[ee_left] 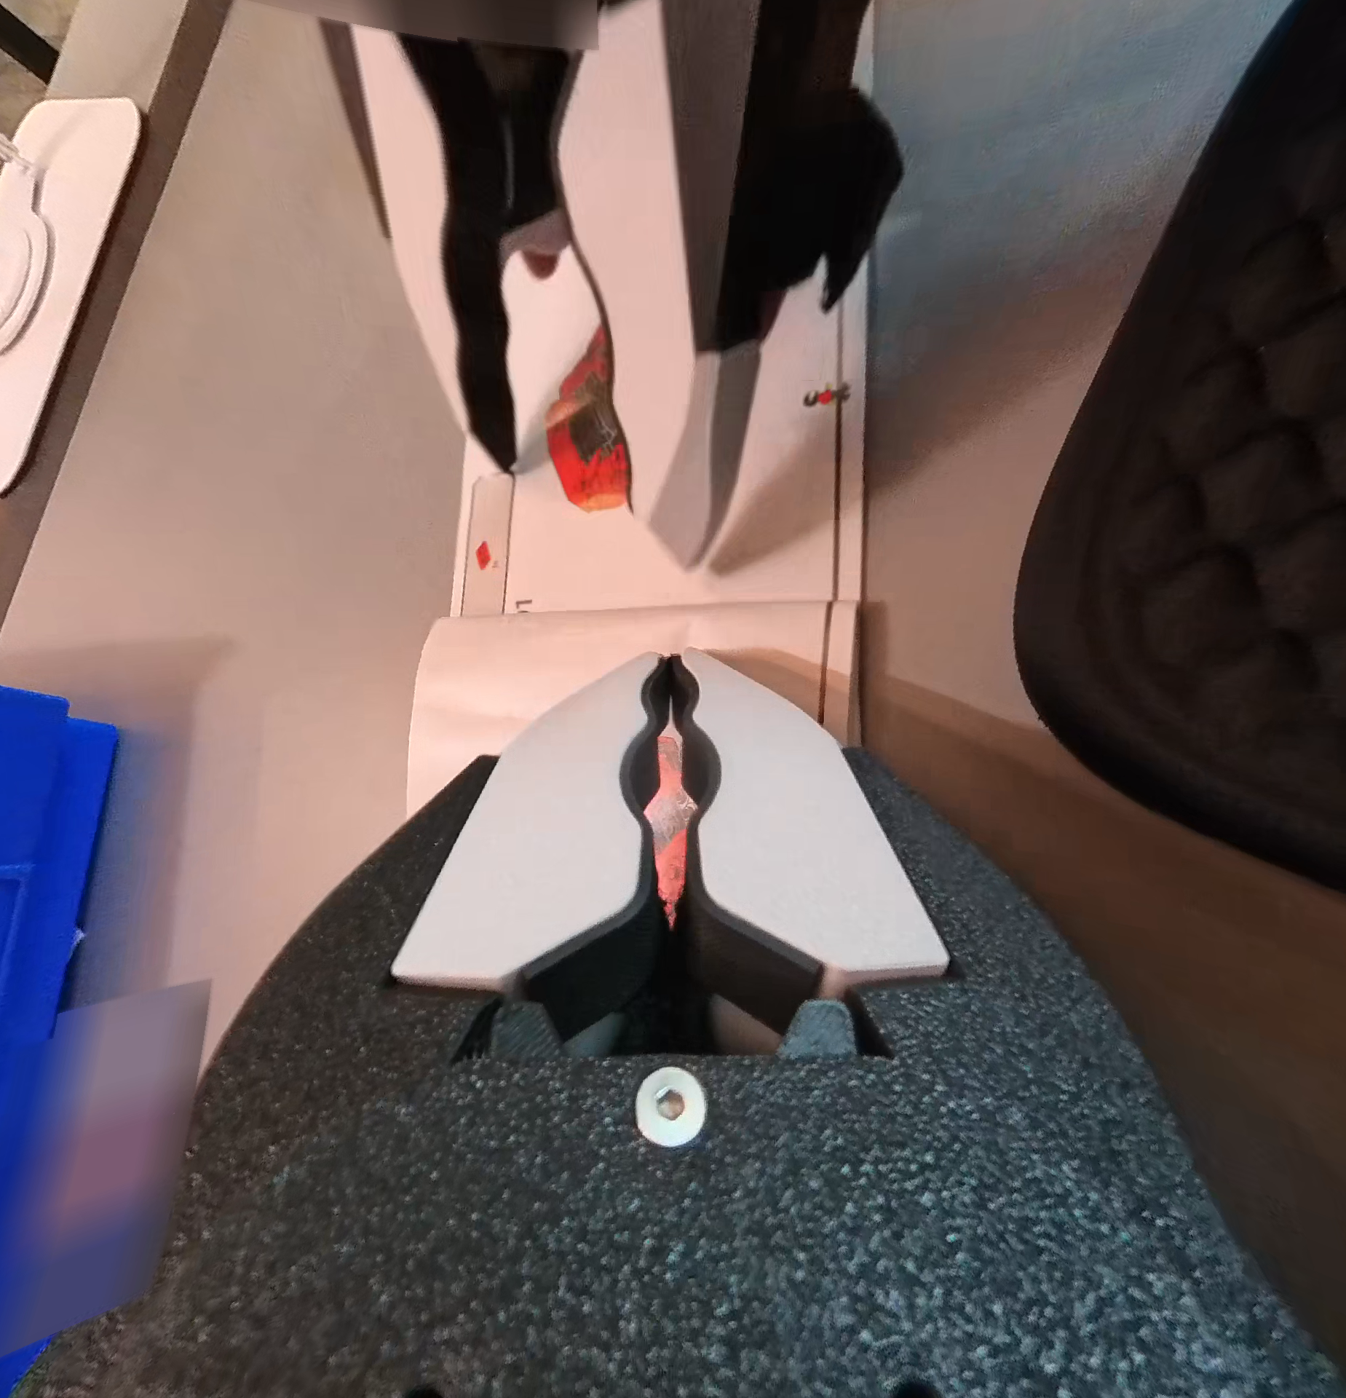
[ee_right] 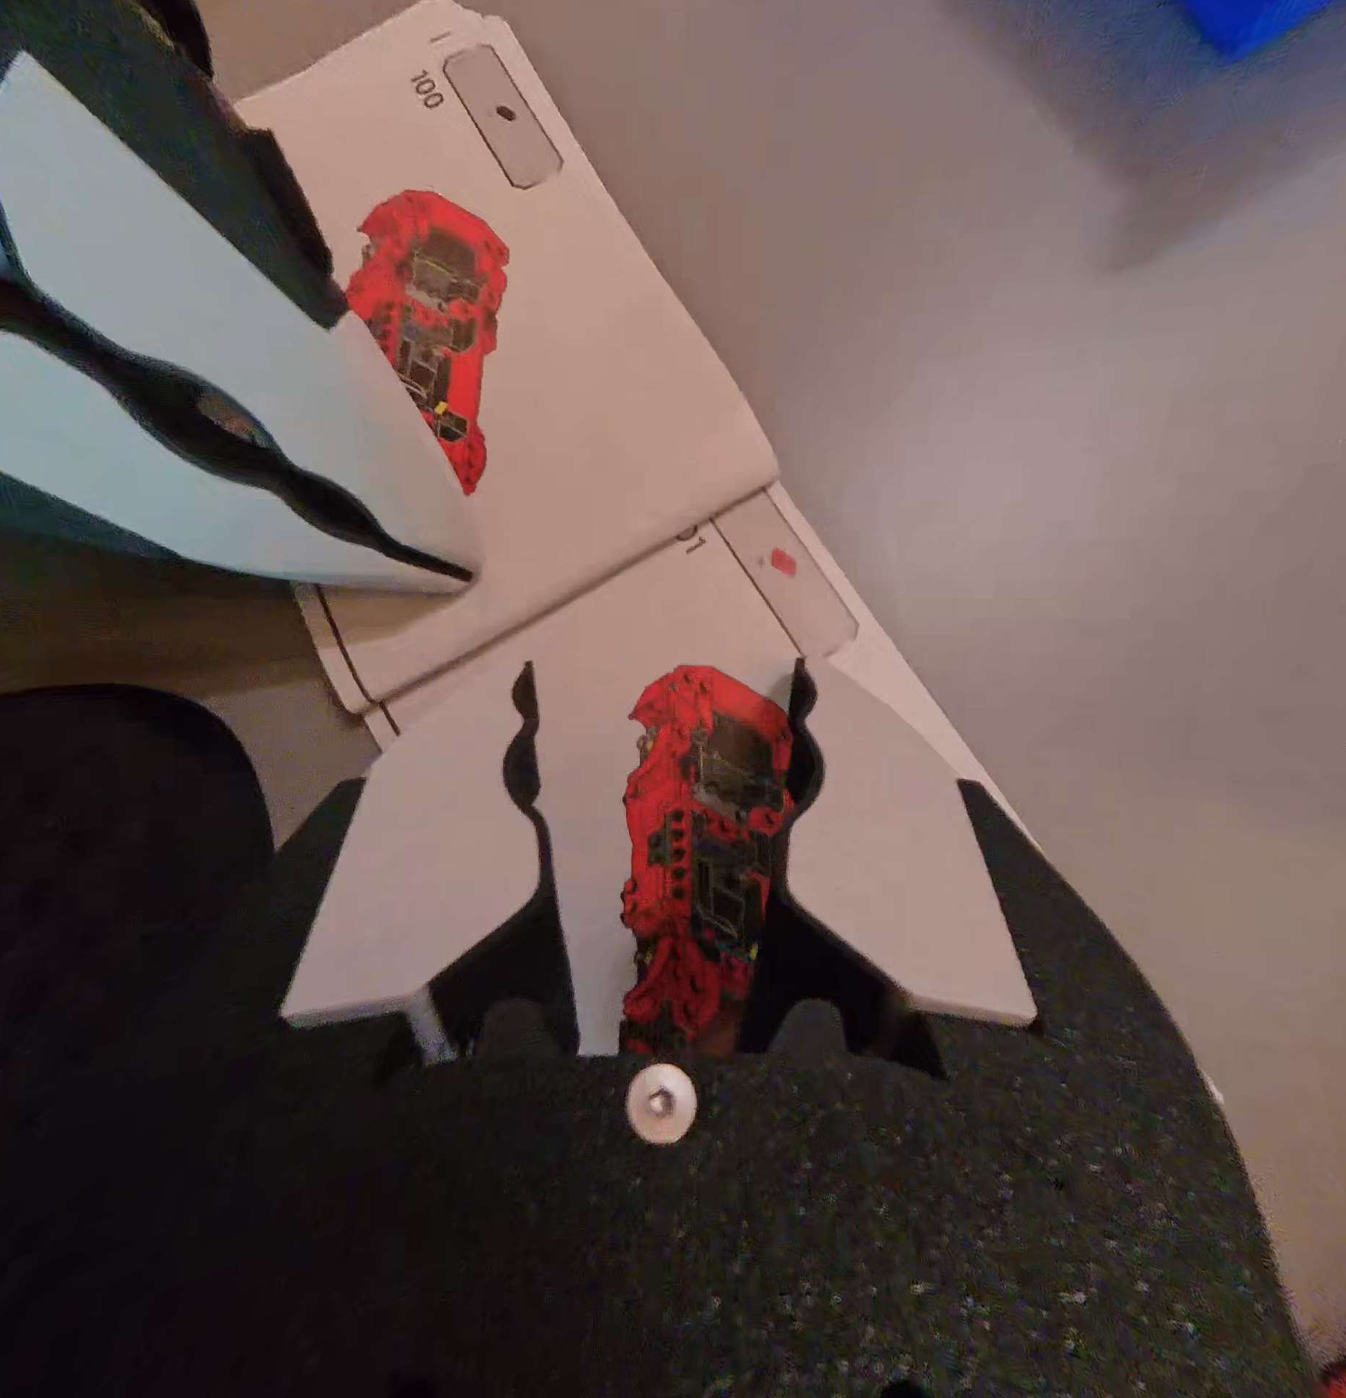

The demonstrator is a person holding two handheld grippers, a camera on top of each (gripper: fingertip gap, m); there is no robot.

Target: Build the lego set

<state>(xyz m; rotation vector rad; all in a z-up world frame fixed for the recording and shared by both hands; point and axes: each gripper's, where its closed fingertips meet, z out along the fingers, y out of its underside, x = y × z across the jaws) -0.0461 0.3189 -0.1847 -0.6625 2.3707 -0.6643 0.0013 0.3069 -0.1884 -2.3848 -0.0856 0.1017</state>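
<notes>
Item: open instruction booklet (ee_right: pixel 617 424) flat on the counter (ee_right: pixel 1033 529), spine running across, directly beneath both my tools. Left tool (ee_left: pixel 673 666): tips together, nothing visibly clamped. Right tool (ee_right: pixel 662 669): spread apart, empty, straddling the near page's printed red model.

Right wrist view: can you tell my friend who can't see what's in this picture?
An open instruction booklet lies on a pale table, each page showing a printed red model. The right gripper hovers open over the nearer page, while the left gripper, shut, points at the booklet from the left.
</notes>
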